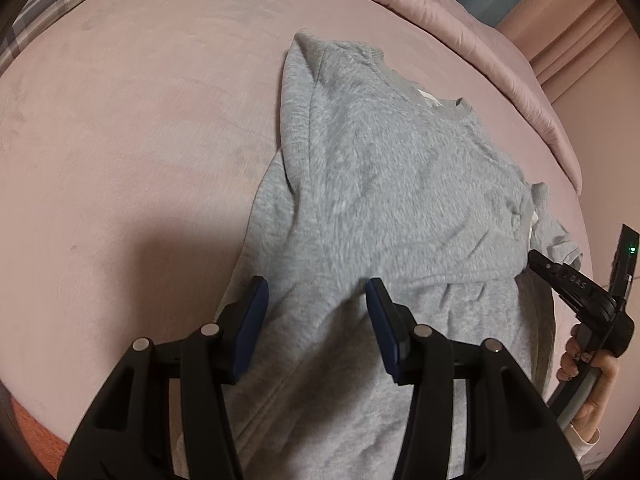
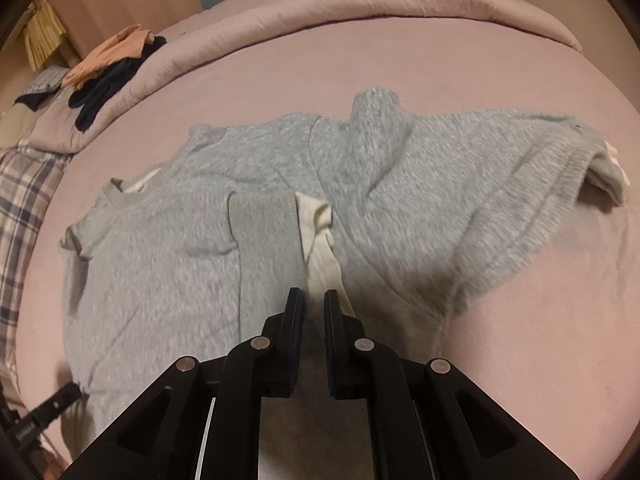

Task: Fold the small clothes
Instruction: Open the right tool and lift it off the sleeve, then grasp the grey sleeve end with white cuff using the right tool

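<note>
A small grey sweatshirt (image 1: 384, 184) lies spread on the pink bed (image 1: 140, 140). My left gripper (image 1: 316, 292) is open, its blue pads astride the sweatshirt's near part, just above the fabric. In the right wrist view the sweatshirt (image 2: 248, 160) lies with one sleeve (image 2: 500, 168) out to the right. My right gripper (image 2: 313, 300) is nearly closed on the sleeve cuff and its white lining (image 2: 320, 240), which runs between the fingers. The right gripper also shows in the left wrist view (image 1: 536, 260) at the sweatshirt's right edge.
A pink quilt (image 2: 360, 4) is bunched along the bed's far edge. A pile of peach and dark clothes (image 2: 108, 68) lies on it at the left. A plaid cloth (image 2: 24, 200) lies at the left side. Curtains (image 1: 568, 28) hang behind.
</note>
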### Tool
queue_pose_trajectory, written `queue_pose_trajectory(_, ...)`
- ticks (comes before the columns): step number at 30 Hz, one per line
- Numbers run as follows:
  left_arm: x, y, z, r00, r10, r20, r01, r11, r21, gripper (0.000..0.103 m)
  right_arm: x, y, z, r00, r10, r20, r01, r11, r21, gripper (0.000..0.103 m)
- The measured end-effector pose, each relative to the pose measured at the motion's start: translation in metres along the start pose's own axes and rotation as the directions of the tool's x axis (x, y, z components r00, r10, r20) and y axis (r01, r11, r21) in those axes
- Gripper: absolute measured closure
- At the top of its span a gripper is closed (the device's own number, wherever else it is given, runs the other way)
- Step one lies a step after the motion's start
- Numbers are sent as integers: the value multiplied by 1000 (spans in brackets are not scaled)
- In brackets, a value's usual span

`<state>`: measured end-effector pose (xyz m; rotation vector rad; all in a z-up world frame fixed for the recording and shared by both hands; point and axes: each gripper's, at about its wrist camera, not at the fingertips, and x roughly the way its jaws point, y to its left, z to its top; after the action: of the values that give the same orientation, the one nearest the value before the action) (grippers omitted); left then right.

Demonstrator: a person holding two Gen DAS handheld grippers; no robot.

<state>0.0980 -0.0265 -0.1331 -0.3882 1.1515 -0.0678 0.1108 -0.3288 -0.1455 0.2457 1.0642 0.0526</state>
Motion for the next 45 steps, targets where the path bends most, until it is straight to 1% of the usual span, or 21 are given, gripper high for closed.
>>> queue_pose_trajectory(1,-2,-1,0,1000,1,2,-1,1000,3,53,-4,-1,-2,1000,-4,-4,4,1000,-6,92)
queue_pose_trajectory(2,-5,-3,0,1000,1,4,-1,1000,5,52,-7,-2,-4,1000,-11,-9,10,1000,-10,79)
queue_pose_trajectory(3,-7,-5,0,1000,-2,7,2,1000,7,52,-13,-3,-6,1000,-14,-14,14,1000,-14,63)
queue_pose_trajectory(4,-11,-7,0,1000,-10,13,10,1000,13,52,-19,-5,-7,1000,-5,-7,5,1000,-12,57)
queue_pose_trajectory(5,-14,-10,0,1000,-15,19,15,1000,18,50,-27,-7,-9,1000,13,8,-13,1000,-10,54)
queue_pose_trajectory(7,-21,-17,1,999,-23,34,22,999,32,43,-44,-11,-13,998,47,33,-47,999,-13,54)
queue_pose_trajectory(9,-28,-27,1,998,-35,59,31,998,58,32,-62,-19,-13,996,65,63,-65,998,-4,51)
queue_pose_trajectory(12,-37,-42,0,995,-62,78,55,994,97,30,-86,-33,-14,991,80,108,-83,996,29,42)
queue_pose_trajectory(13,-39,-46,0,994,-72,81,64,993,103,29,-93,-36,-13,989,85,123,-90,995,38,40)
queue_pose_trajectory(18,-49,-68,0,988,-111,104,95,984,152,18,-126,-62,-12,974,102,204,-121,989,86,28)
queue_pose_trajectory(19,-50,-74,0,987,-116,110,97,981,167,18,-130,-64,-11,971,103,218,-126,987,95,26)
queue_pose_trajectory(21,-49,-80,0,987,-118,111,96,978,184,18,-135,-69,-9,965,100,242,-131,985,114,19)
queue_pose_trajectory(23,-46,-87,1,988,-114,105,92,976,197,18,-135,-78,-6,963,79,256,-117,983,140,18)
queue_pose_trajectory(26,-40,-91,0,990,-103,91,83,975,207,18,-129,-96,0,966,33,255,-85,976,199,18)
queue_pose_trajectory(30,-28,-95,0,994,-81,73,63,973,222,18,-117,-133,8,969,39,244,-111,952,287,18)
queue_pose_trajectory(32,-21,-97,2,995,-73,63,57,974,221,18,-112,-150,13,970,30,241,-111,937,331,18)
queue_pose_trajectory(34,-13,-99,3,997,-68,48,55,974,220,18,-104,-169,18,972,14,234,-107,915,388,18)
queue_pose_trajectory(37,-3,-103,5,998,-51,35,42,974,224,18,-84,-197,25,976,14,218,-119,871,476,18)
queue_pose_trajectory(41,6,-105,6,999,-37,16,32,974,225,18,-60,-219,33,980,29,198,-137,819,557,18)
queue_pose_trajectory(44,10,-106,6,1000,-29,7,27,974,226,18,-44,-232,40,977,43,210,-164,779,606,18)
queue_pose_trajectory(45,11,-106,6,1000,-25,5,23,974,225,18,-41,-235,42,975,50,218,-177,768,615,20)
